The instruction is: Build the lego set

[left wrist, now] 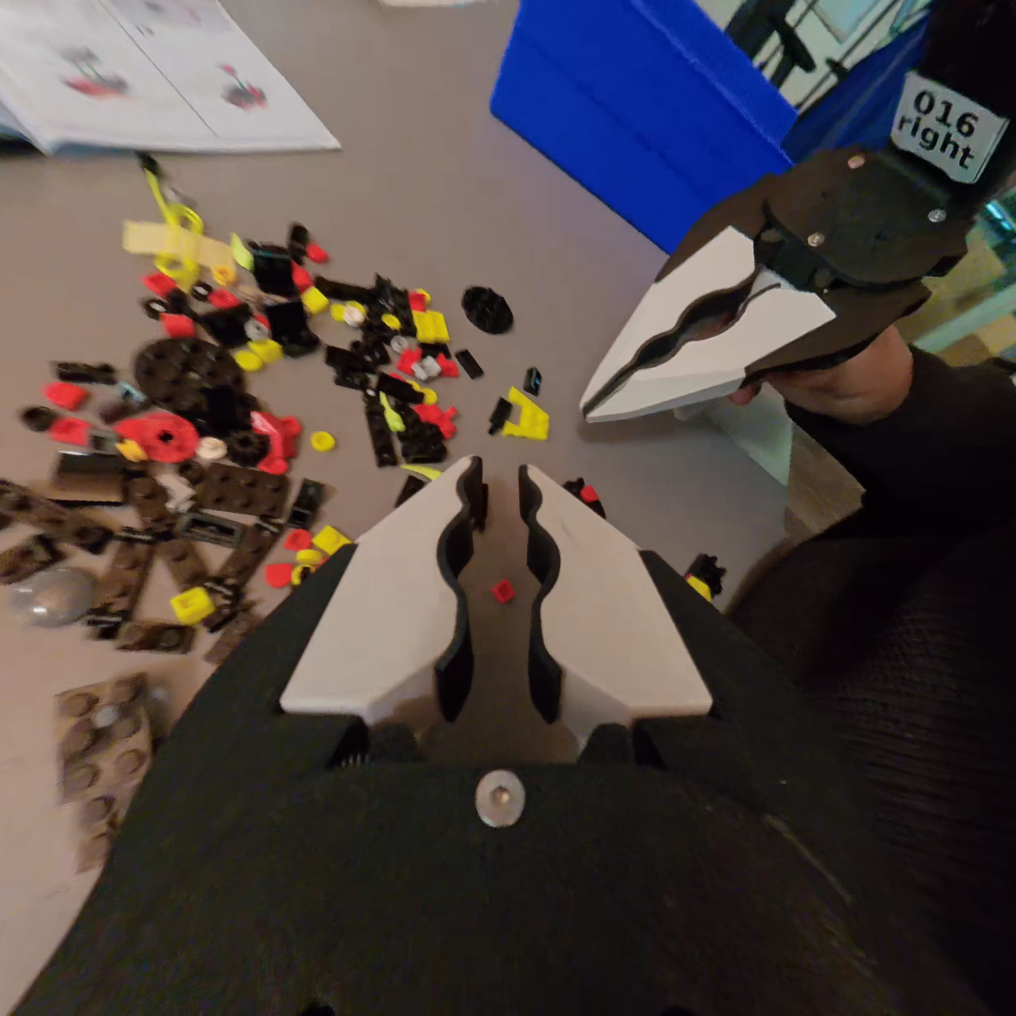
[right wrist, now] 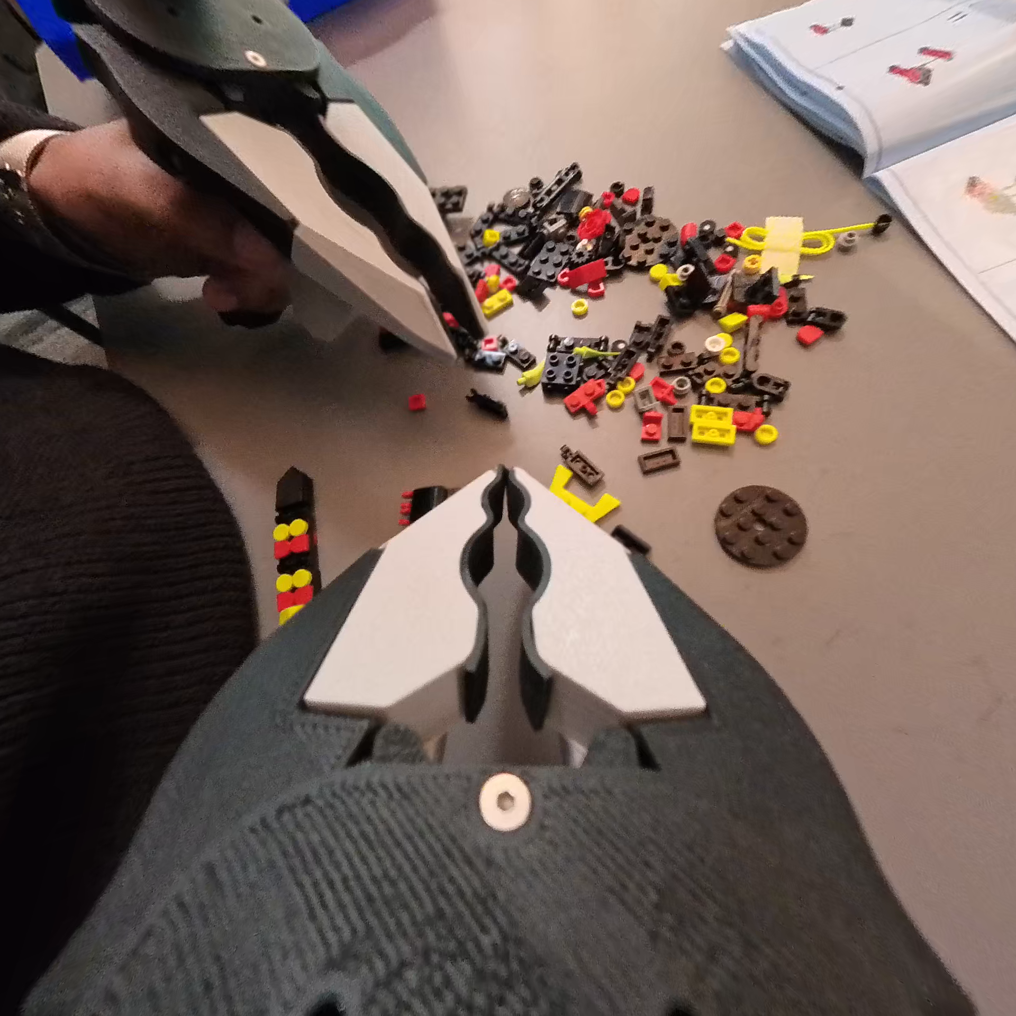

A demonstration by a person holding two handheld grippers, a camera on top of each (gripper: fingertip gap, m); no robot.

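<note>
A glossy blue rectangular plastic bin (left wrist: pixel 632 104) stands on the grey matte table (left wrist: pixel 412 181) toward its far edge, near the table's right side, well apart from anything else.

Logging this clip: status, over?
Left gripper open, empty, above small red piece. Right gripper shut, empty. Loose pieces scattered; nothing blocking.

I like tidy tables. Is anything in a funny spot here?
Mostly a loose pile of bricks, normal for building. One tiny red piece lies alone, apart from the pile, near the left gripper. Nothing looks broken.
</note>
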